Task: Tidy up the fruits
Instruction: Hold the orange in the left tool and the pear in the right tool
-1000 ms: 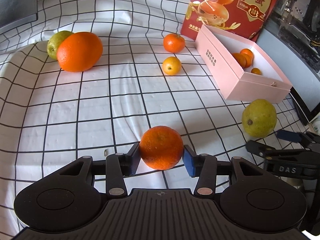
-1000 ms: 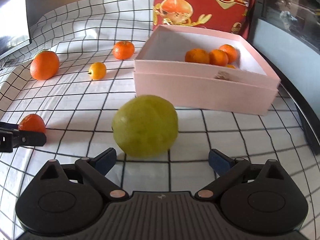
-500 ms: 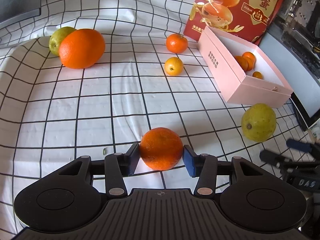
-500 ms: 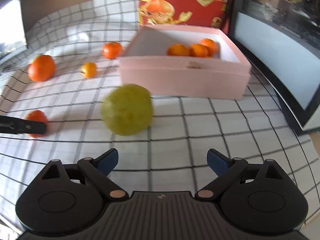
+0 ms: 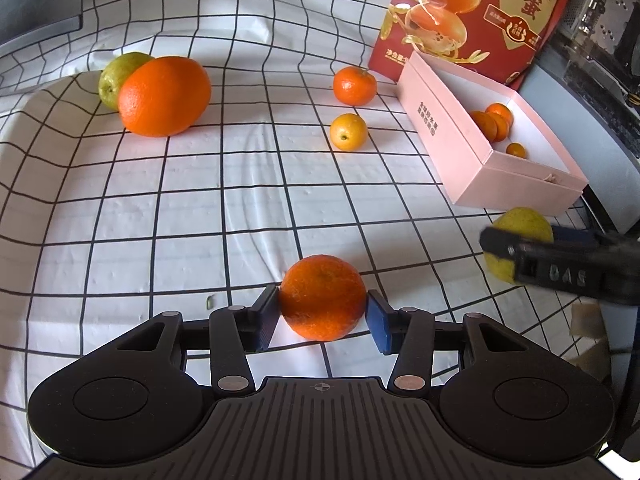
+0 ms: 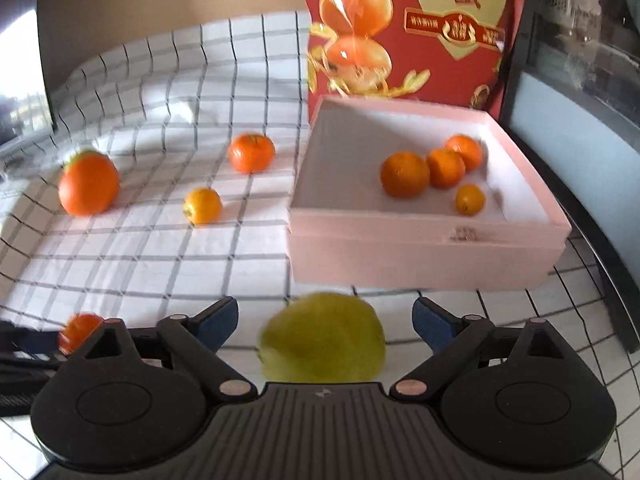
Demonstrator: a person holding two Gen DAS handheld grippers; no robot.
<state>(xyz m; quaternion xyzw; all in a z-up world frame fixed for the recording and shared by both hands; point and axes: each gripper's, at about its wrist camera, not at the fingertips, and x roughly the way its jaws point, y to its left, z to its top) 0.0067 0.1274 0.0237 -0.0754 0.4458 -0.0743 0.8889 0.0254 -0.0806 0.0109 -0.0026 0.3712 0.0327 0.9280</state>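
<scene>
The green fruit point(image 6: 322, 338) lies between the right claw's point(image 6: 324, 320) open pads (untouched).

The right gripper point(image 5: 520, 240) reads "DAS"; the red bag point(image 5: 480, 12) bears "鹌鹑蛋".

Orange mandarin point(image 5: 322, 297) between blue pads point(image 5: 378, 327), yellow-green fruit point(image 6: 322, 340) between the other blue pads point(image 6: 434, 324), black-gridded white cloth point(image 5: 200, 200), pink box point(image 6: 420, 248) beyond.

Left tool point(image 5: 322, 316) clamped; right tool point(image 6: 324, 322) wide, just closing slightly.
</scene>
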